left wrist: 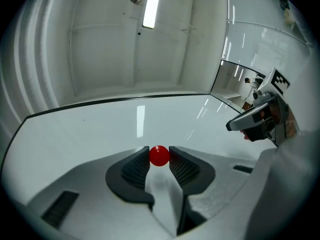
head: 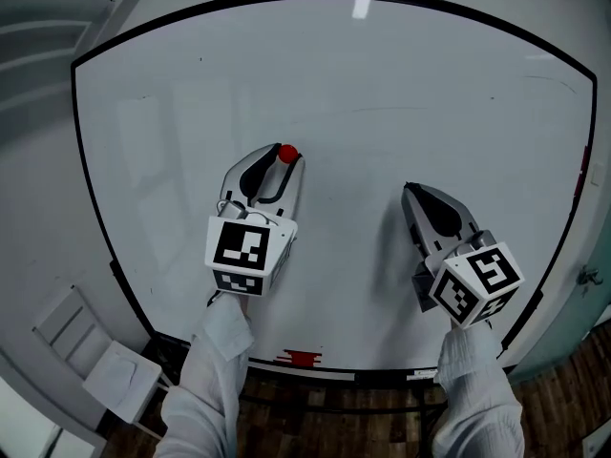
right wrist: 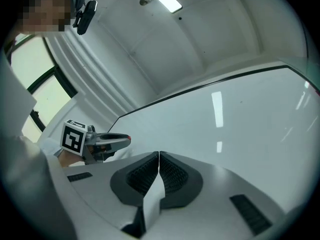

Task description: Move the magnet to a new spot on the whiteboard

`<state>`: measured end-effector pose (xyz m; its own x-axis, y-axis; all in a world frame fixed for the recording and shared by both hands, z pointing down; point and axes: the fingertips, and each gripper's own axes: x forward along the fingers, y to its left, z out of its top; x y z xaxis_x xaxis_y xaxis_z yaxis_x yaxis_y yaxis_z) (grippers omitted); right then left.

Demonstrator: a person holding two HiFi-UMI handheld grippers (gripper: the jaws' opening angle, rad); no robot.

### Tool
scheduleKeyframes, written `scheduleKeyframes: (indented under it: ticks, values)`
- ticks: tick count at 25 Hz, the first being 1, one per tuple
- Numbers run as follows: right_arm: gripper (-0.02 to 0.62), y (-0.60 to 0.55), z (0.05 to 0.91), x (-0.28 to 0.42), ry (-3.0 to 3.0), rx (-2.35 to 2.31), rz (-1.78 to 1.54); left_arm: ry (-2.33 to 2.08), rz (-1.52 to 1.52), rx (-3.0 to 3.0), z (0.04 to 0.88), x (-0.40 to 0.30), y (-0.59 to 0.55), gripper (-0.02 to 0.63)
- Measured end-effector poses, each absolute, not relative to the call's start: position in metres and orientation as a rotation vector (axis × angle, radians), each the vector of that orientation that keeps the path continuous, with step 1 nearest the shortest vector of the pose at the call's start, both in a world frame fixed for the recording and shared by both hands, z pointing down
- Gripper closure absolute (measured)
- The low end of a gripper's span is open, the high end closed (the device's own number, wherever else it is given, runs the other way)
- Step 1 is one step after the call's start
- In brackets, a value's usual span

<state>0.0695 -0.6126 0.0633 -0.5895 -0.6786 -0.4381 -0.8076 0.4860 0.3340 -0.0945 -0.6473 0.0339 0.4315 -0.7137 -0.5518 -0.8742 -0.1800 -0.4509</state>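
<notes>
Now left hand-held gripper [left wrist: 159,153] pinches the one red magnet [left wrist: 159,157]; right hand-held gripper [right wrist: 158,155] is closed, empty.

The whiteboard [head: 382,84] is glossy white inside a thin black frame, and the magnet [head: 287,154] is bright red. The left gripper [head: 284,160] and right gripper [head: 410,192] are pale grey with black ribbed pads [left wrist: 137,166], and their marker cubes [head: 243,246] carry black-and-white square patterns. The sleeves [head: 215,370] are white, and the near floor [head: 363,427] is dark brown wood.
</notes>
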Motion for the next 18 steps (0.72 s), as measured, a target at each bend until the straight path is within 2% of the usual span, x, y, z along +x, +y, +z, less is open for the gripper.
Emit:
scheduleKeyframes:
  ticks: [12, 18]
  values:
    - [0.568, -0.616, 0.031, 0.07, 2.488, -1.23, 0.816, 1.452, 0.084, -1.836, 0.01, -0.092, -0.669, 0.482]
    - [0.568, -0.614, 0.032, 0.072, 2.483, -1.237, 0.827, 1.454, 0.1, -1.882, 0.013, -0.094, -0.674, 0.482]
